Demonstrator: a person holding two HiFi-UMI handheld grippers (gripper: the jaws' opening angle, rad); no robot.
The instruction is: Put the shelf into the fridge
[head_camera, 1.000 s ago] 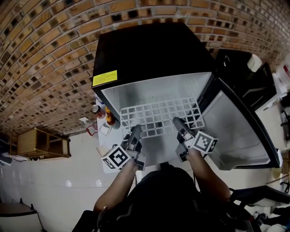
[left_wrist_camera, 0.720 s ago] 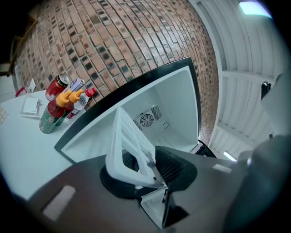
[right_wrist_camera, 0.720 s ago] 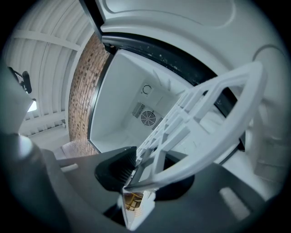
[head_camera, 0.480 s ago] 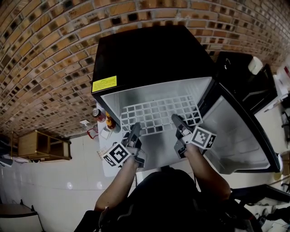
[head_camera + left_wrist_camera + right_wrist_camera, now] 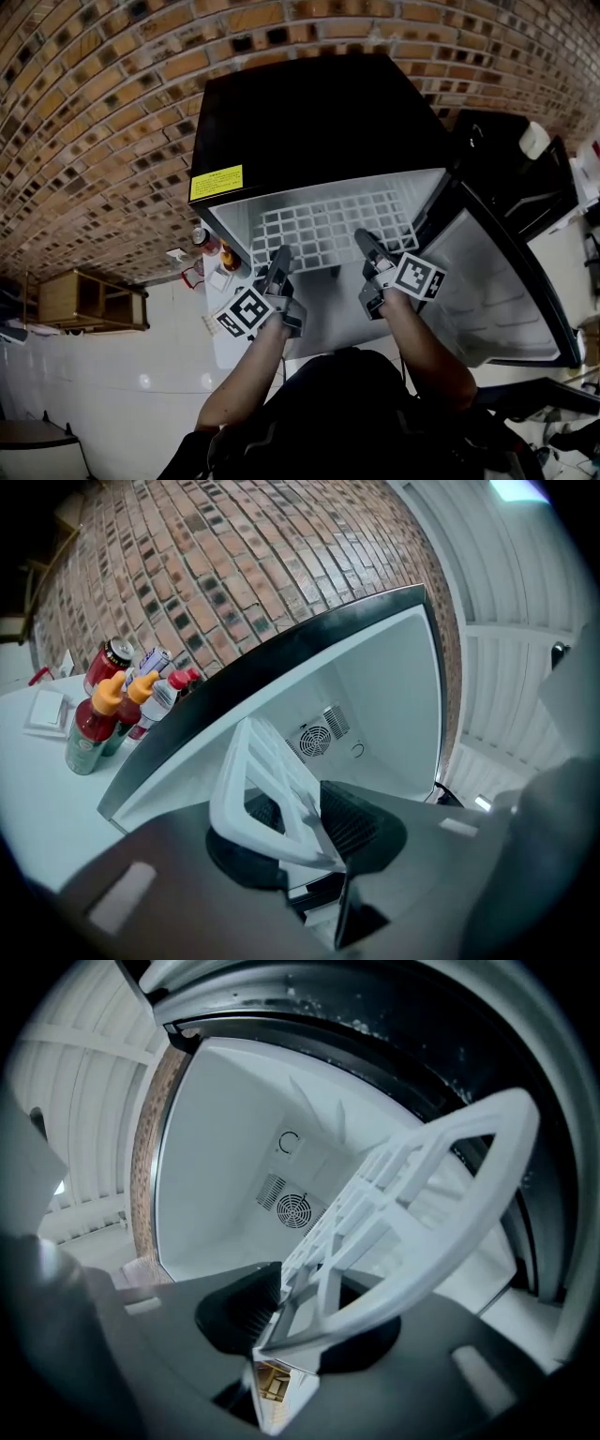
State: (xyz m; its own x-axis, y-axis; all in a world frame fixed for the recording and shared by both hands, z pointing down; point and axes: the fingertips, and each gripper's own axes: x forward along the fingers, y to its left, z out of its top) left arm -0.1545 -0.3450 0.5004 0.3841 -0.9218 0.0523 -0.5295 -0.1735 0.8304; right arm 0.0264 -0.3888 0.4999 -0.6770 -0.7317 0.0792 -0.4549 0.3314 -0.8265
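A white plastic grid shelf (image 5: pixel 323 228) is held level, most of it inside the open black fridge (image 5: pixel 309 122). My left gripper (image 5: pixel 278 255) is shut on the shelf's near left edge (image 5: pixel 272 799), and my right gripper (image 5: pixel 366 240) is shut on its near right edge (image 5: pixel 375 1241). Both gripper views look into the white interior, with a round fan vent on the back wall (image 5: pixel 292 1210). The fridge door (image 5: pixel 497 281) stands open at the right.
Sauce bottles and a can (image 5: pixel 112 705) stand on a white table (image 5: pixel 220 314) just left of the fridge. A brick wall (image 5: pixel 94 122) rises behind. A wooden rack (image 5: pixel 84 298) sits at far left; a black appliance (image 5: pixel 511 159) is at right.
Both grippers have pushed the shelf forward, deeper into the fridge; less of the grid now sticks out of the front opening.
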